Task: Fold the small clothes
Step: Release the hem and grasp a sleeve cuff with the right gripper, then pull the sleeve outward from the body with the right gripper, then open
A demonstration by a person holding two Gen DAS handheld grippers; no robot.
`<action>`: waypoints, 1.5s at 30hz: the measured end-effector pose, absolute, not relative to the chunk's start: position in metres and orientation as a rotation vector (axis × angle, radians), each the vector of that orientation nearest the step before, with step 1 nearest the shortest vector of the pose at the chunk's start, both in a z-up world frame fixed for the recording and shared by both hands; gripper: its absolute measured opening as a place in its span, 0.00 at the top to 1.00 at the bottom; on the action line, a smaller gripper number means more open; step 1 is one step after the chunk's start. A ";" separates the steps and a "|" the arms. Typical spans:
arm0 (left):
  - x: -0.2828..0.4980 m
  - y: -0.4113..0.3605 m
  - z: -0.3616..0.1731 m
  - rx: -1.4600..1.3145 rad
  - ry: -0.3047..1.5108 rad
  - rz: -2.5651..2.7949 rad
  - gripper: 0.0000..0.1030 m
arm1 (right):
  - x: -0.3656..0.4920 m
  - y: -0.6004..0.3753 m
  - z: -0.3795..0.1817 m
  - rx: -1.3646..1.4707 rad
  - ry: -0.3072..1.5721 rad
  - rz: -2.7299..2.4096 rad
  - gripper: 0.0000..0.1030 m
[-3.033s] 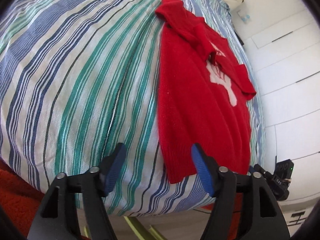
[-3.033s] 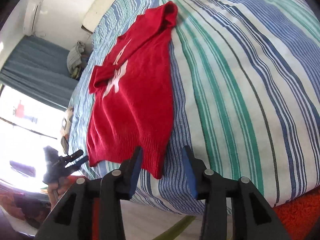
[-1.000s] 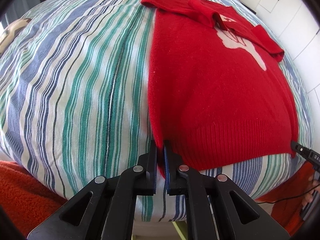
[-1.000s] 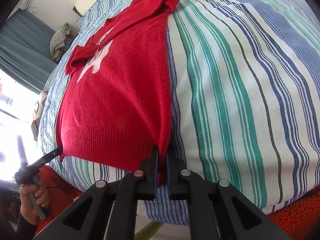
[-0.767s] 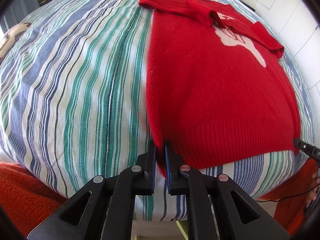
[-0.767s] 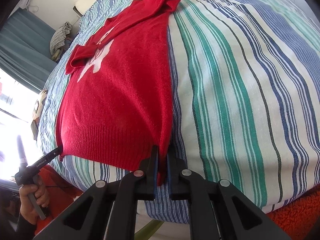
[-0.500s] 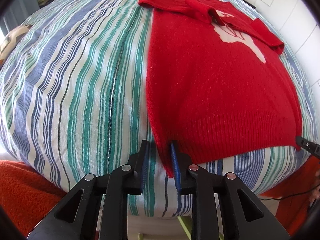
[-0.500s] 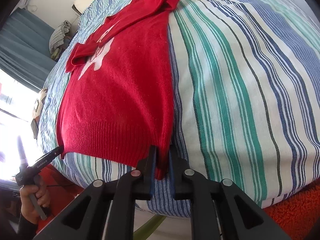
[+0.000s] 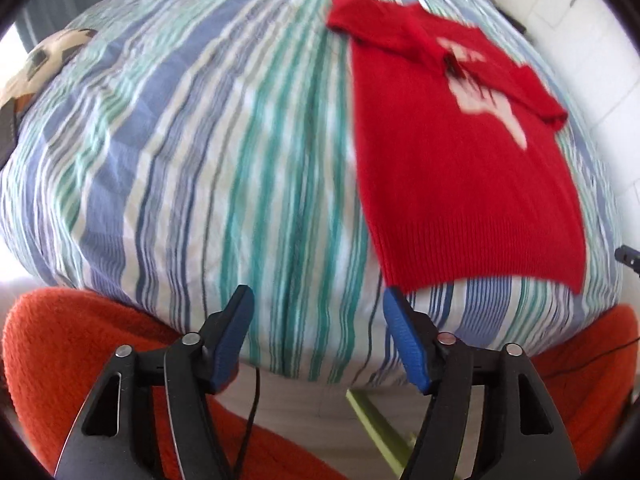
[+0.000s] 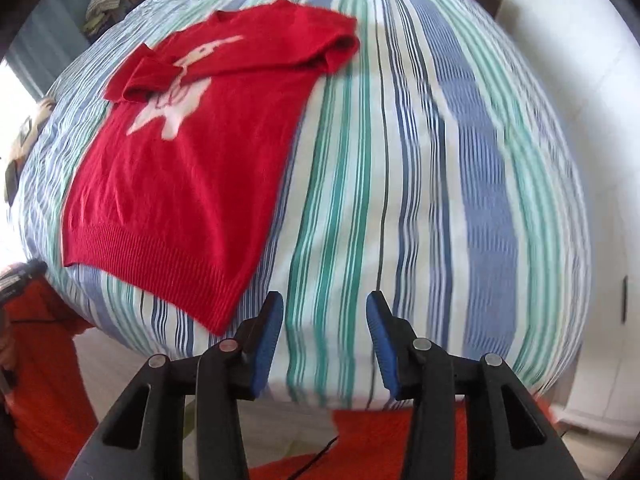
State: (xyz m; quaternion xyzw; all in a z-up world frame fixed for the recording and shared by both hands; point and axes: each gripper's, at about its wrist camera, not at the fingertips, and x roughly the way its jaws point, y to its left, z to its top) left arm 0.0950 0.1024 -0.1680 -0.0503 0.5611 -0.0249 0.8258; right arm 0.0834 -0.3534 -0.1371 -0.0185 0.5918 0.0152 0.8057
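On the striped bedcover (image 9: 192, 168) the red sweater (image 9: 460, 184) lies flat with both sleeves crossed over its chest, its long axis running from the ribbed hem (image 9: 484, 256) at the near edge of the bed up to the neckline at the far end. Starting at the left, the left gripper (image 9: 318, 322) hangs above the bed edge, its blue-padded jaws spreading wider with nothing between them; the sweater's near hem corner sits just up and to the right of its right pad, apart from it. Further right, the right gripper (image 10: 325, 322) mirrors this: its jaws are also opening on empty air over bare stripes, and the other hem corner (image 10: 218, 320) lies just to the left of its left pad, not touching. Each hand is therefore nearest its own hem corner, and I judge the next fold, hem toward neckline, turns on regrasping these two corners. The left wrist view shows the right gripper's tip (image 9: 628, 256) at the frame edge near the far corner and a ball-patterned cushion (image 9: 44, 64); the right wrist view alone shows the white animal motif (image 10: 172, 100) clearly and a heap of folded cloth (image 10: 116, 0) beyond the bed.
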 end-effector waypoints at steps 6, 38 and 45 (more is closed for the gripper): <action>0.123 0.137 -0.170 -0.254 1.001 0.113 0.27 | 0.193 -0.274 -0.116 -0.284 1.034 0.269 0.48; 0.125 0.125 -0.204 -0.130 1.118 0.173 0.27 | 0.130 -0.627 -0.202 0.774 0.776 -0.409 0.93; 0.124 0.126 -0.205 -0.123 1.121 0.189 0.27 | 0.120 -0.648 -0.218 1.019 0.646 -0.255 0.52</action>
